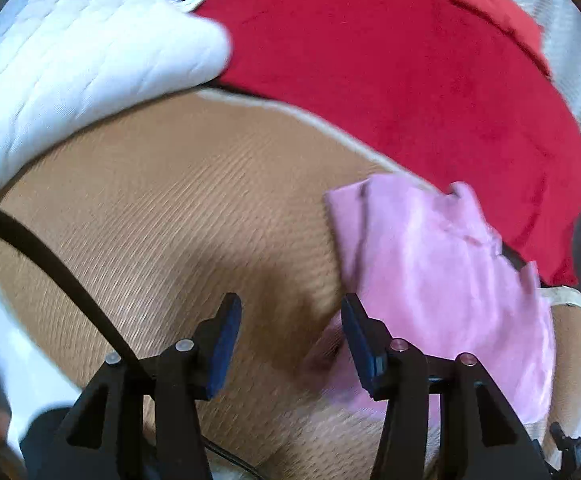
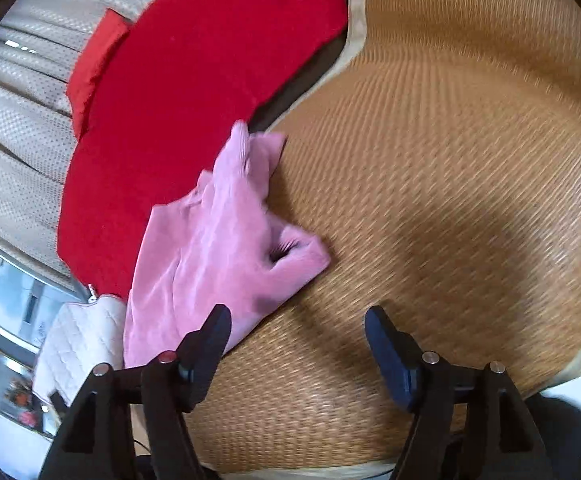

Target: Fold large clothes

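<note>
Left gripper (image 1: 290,344) jaws apart, pink garment (image 1: 442,288) edge, bare woven mat (image 1: 170,200)

A woven mat (image 2: 470,160) covers the surface; a white quilted pad (image 1: 70,64) overlaps its edge, cream upholstery (image 2: 18,120) beyond it.

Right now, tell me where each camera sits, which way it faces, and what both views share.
Left wrist: on the left gripper, angled down at the woven mat; its open fingers and a black cable show.
Right wrist: on the right gripper, angled down at the mat; its open fingers show, nothing between them.
Shared: the pink garment, red garment, white quilted item, mat.
</note>
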Demonstrator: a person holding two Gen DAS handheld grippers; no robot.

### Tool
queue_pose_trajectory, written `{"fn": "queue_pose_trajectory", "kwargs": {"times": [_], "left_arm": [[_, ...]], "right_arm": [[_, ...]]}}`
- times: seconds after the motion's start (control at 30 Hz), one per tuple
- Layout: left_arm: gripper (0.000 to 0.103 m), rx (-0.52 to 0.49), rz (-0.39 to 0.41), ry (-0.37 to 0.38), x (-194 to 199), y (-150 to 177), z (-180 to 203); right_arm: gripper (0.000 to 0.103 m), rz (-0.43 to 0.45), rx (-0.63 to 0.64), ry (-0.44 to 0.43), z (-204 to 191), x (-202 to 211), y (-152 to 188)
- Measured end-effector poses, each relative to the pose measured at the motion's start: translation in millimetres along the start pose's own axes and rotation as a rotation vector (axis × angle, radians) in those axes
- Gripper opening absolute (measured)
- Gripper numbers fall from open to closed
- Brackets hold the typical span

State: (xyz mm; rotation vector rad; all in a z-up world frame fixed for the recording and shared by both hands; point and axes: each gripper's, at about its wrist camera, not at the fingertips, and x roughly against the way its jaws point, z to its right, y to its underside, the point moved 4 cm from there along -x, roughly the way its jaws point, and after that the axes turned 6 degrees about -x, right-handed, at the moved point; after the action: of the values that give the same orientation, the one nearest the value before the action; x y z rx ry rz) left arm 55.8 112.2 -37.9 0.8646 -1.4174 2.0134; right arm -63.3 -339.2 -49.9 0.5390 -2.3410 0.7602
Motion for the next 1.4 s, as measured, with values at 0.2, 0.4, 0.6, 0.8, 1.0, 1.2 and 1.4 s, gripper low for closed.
{"fn": "queue_pose_trajectory", "kwargs": {"times": [0.2,0.4,0.6,0.8,1.0,1.2,1.4], "left_arm": [[0.064,-0.132,-0.057,0.118,-44.6,-50.1,45.1],[0.064,-0.161,-0.160,0.118,-96.5,-71.6,58.4],[0.061,-0.141,-0.164,0.109,-114.5,-61.3,55.5],[0.006,-0.240,-0.141,0.058,-121.5,-66.0,65.8],[0.005,-0.252,0.032,0.086,-65.1,-82.6,63.0],[0.005,-0.239,0.129,0.072,-49.8,-102.3,61.8],[0.011,-0.167,-0.119,-0.020,-150.5,-86.6,42.2]], "right_arm": [[0.073,0.001,0.084,-0.046,-32.8,-3.2,-18.5],[0.073,-0.022,0.267,-0.067,-93.2,-53.7,-81.4],[0.067,-0.104,0.364,0.059,-109.7,-125.8,-111.8],[0.009,-0.125,0.492,0.198,-114.1,-134.3,-94.5],[0.006,-0.043,0.580,0.205,-140.2,-109.6,-98.0],[0.006,0.077,0.626,0.198,-173.1,-97.4,-114.1],[0.010,-0.084,0.421,0.317,-106.4,-171.1,-131.7]]}}
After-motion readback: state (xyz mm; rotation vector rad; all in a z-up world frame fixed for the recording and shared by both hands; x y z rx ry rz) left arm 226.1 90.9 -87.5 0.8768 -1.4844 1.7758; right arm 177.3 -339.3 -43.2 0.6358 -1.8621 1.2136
